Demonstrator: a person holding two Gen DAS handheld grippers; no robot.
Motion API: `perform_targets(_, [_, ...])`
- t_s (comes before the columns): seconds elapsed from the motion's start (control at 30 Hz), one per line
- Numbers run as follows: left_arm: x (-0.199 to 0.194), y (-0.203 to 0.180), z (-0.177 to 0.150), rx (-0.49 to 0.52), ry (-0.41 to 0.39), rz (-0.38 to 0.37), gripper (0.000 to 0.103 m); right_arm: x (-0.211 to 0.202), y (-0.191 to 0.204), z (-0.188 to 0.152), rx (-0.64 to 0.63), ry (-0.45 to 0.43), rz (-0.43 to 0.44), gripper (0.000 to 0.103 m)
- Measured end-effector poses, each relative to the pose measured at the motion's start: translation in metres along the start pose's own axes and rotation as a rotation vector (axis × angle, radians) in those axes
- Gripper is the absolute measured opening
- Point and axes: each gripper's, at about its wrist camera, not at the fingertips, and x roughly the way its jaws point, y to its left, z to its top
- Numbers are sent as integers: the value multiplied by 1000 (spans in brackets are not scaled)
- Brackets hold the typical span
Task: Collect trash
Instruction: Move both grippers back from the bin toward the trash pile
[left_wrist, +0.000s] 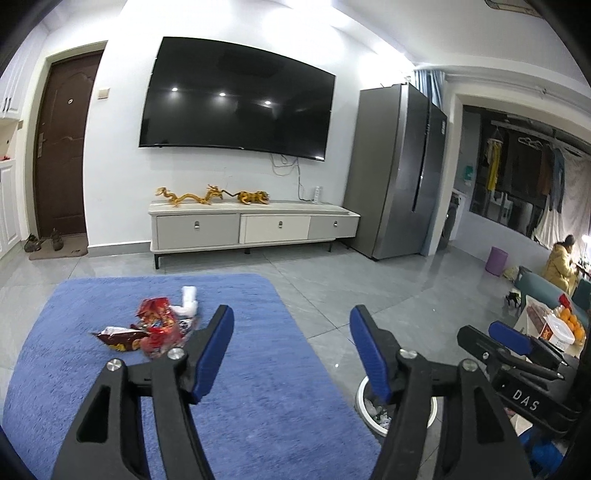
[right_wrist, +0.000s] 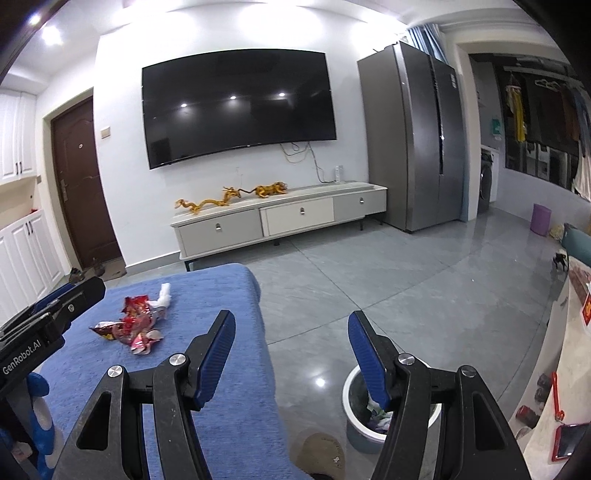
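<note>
A heap of red snack wrappers (left_wrist: 155, 326) and a crumpled white tissue (left_wrist: 188, 301) lie on a blue rug (left_wrist: 258, 387). My left gripper (left_wrist: 291, 343) is open and empty above the rug, to the right of the heap. A grey trash bin (left_wrist: 365, 400) with paper inside stands on the floor by the rug's right edge. In the right wrist view the wrappers (right_wrist: 135, 325) and tissue (right_wrist: 163, 295) lie left of my right gripper (right_wrist: 291, 343), which is open and empty, above the bin (right_wrist: 356, 406). The left gripper (right_wrist: 55, 314) shows at that view's left edge.
A grey TV cabinet (left_wrist: 255, 227) with gold dragon figures stands under a wall TV (left_wrist: 236, 99). A grey fridge (left_wrist: 399, 173) stands to the right. A table (right_wrist: 569, 369) with cans and a phone is at the right. A slipper (right_wrist: 319, 452) lies by the bin.
</note>
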Motion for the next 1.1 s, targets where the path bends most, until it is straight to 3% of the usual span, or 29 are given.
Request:
perform_targets(0.3, [-8,58,-9,-68,8,27,65,9,42,3,-60,15,51,61])
perform_targets(0.47, [-4,109,-23,-97,35,87,65,25,66,1,-91,51,103,61])
perform_targets(0.73, [20,197,-56,-147,163,172,64,67,94,-9,-105,139,202,61])
perform_targets(0.87, [40,218,-67,-178,231,143,64,90,104,-19,-107,194,264,61])
perform_targets(1.03, [73,225,-65,-189,277,47,64,123,115,-24,-107,252,314,61])
perform_targets(1.1, [92,224,-64,-196,305,15,57,132,118,-27,-105,272,331,61])
